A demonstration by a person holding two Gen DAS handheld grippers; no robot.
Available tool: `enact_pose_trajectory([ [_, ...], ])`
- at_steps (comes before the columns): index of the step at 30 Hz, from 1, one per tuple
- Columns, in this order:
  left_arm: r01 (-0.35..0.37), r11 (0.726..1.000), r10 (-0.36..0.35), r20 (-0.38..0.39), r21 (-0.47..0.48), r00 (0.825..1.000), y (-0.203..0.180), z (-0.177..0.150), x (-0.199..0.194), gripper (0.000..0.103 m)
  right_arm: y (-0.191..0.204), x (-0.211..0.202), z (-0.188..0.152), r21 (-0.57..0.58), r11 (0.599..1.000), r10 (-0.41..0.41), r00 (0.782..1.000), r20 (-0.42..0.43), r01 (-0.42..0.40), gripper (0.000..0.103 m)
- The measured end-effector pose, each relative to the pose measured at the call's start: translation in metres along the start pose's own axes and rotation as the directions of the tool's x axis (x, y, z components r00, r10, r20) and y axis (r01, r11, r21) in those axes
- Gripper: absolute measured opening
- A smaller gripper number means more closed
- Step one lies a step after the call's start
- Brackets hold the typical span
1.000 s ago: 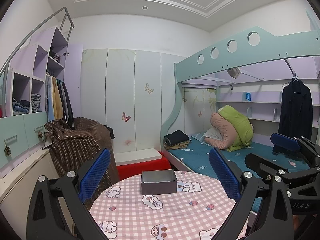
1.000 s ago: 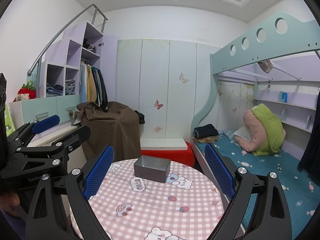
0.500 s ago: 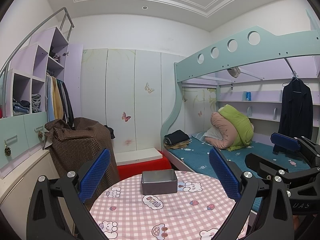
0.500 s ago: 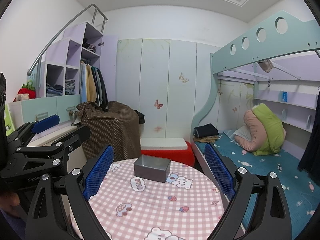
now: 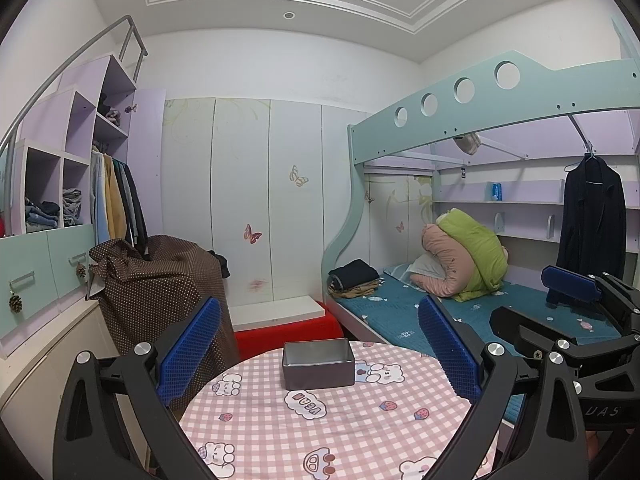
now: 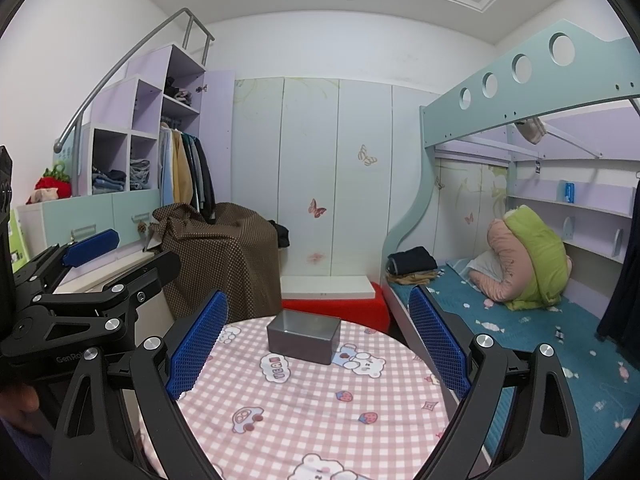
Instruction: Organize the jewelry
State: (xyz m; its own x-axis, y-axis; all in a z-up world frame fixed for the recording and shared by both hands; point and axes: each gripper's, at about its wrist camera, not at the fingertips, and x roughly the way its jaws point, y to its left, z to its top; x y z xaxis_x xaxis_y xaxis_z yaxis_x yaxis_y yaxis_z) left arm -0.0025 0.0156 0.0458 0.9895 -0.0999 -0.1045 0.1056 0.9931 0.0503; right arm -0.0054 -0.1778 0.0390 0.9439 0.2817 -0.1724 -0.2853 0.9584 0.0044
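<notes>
**Inspection: grey box on tabletop, both hand-held grippers spread and empty**

Container. One grey rectangular box [image 5: 318, 364] stands on the round tabletop [image 5: 320, 432], toward its far edge, upright and without a lid. From both wrist views the inside shows only a plain grey surface; whether anything lies on its floor cannot be told from this angle. No jewelry can be made out on the pink checked cloth covering the tabletop.

Left hand-held gripper [image 5: 318, 350]. Its blue pads are spread wide, one on either side of the box as seen from the left wrist, and pinch nothing. It is held above the near part of the tabletop, well apart from the box.

Right hand-held gripper [image 6: 318, 340]. Also spread wide and holding nothing, with the box framed between its fingers and clear of both. It is held to the right of the left gripper, which appears at the left edge of the right wrist view.

Surroundings. A bunk bed [image 5: 480, 312] with folded bedding stands to the right beyond the tabletop; a brown dotted cover [image 5: 160, 280] drapes furniture at left.
</notes>
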Motion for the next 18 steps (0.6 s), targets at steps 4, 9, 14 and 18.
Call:
enact_pose_trajectory([
  [4, 0.002, 1.0, -0.002, -0.001, -0.001, 1.0, -0.0002, 0.0, 0.0002, 0.096, -0.0001, 0.0, -0.0001, 0.0, 1.0, 0.0, 1.0, 0.0, 0.0, 0.089],
  [9, 0.008, 1.0, -0.008, -0.002, -0.003, 1.0, 0.0023, 0.0007, 0.0018, 0.096, -0.0001, 0.0002, 0.0004, 0.001, 1.0, -0.002, 1.0, 0.0, 0.002, 0.089],
  [14, 0.006, 1.0, -0.006, -0.008, 0.003, 1.0, 0.002, 0.0008, 0.0046, 0.096, 0.0005, 0.0007, -0.0012, 0.006, 1.0, -0.002, 1.0, -0.004, 0.002, 0.089],
  [18, 0.004, 1.0, -0.004, -0.011, 0.007, 1.0, 0.0009, 0.0003, 0.0065, 0.096, 0.0004, 0.0009, -0.0029, 0.01, 1.0, -0.002, 1.0, -0.007, 0.002, 0.089],
])
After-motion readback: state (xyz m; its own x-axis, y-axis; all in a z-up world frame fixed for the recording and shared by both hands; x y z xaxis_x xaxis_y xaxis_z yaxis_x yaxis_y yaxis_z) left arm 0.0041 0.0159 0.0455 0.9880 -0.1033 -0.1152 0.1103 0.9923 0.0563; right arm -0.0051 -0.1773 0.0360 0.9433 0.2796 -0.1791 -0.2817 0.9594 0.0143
